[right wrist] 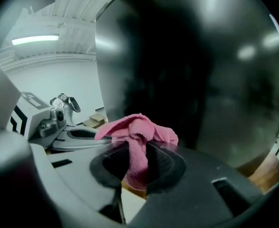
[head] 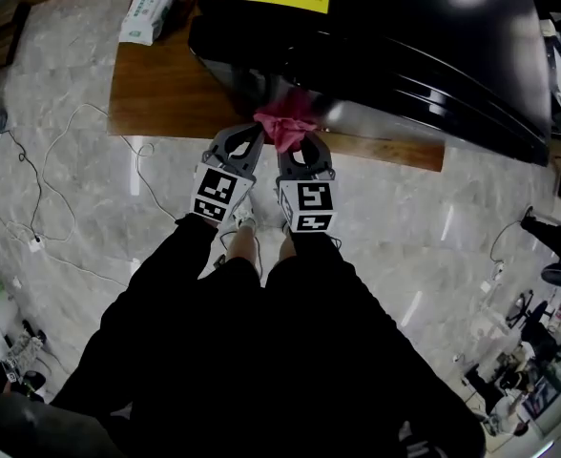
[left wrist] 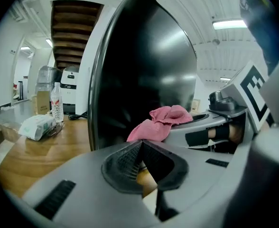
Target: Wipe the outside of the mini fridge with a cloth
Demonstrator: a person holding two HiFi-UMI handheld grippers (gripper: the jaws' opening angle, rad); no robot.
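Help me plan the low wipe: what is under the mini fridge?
The mini fridge stands on a wooden tabletop, which shows bare beside it and in front of it. The part beneath its base is covered, so any feet or anything lying there cannot be seen.

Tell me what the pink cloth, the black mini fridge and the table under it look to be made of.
Pink cloth: soft terry or microfibre, by its fuzzy nap and limp folds.
Mini fridge: glossy black shell, painted metal or plastic, I can't tell which; it mirrors ceiling lights.
Table: wood or wood veneer, brown grain with a slight sheen.
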